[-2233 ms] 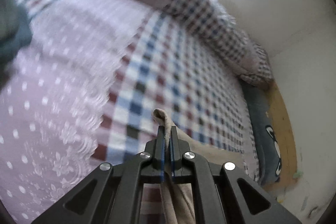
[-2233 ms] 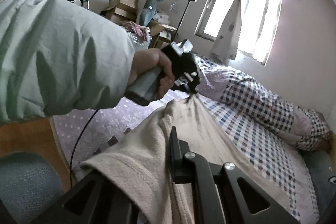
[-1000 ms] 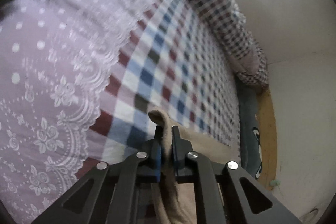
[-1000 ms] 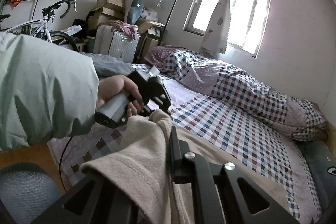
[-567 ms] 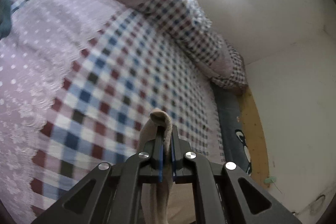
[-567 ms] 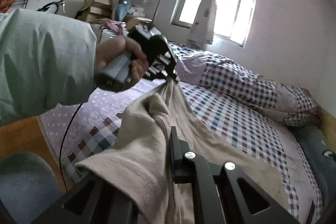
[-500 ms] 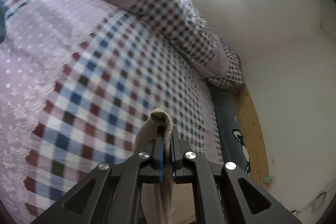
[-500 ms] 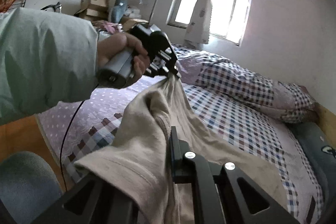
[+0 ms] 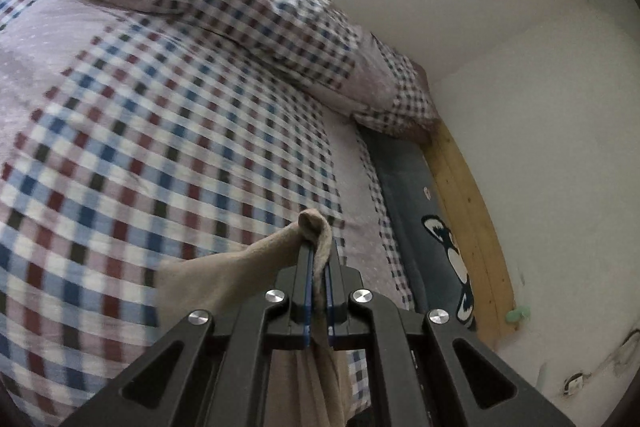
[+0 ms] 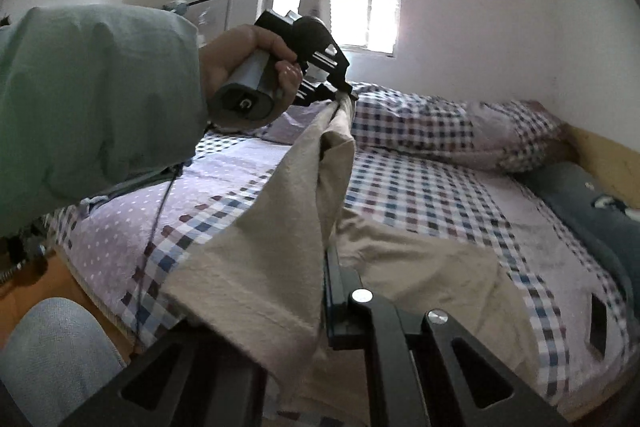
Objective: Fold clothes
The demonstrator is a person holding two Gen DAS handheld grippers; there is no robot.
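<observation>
My left gripper (image 10: 345, 95) clamps beige garment (image 10: 276, 227) corner, hand (image 10: 244, 59) raised over bed (image 10: 420, 195); my right gripper (image 10: 326, 267) pinches lower edge, angled downward.

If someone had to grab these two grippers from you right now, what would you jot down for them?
Left gripper: shut on a bunched edge of the beige garment, held up over the bed.
Right gripper: shut on another edge of it, lower.
Garment: stretched between the two; its far part lies on the checked bedspread.
Done: both edges gripped and raised.
Left: no finished fold shows yet; probably carry the held edges across, lay them flat, then let go.
</observation>
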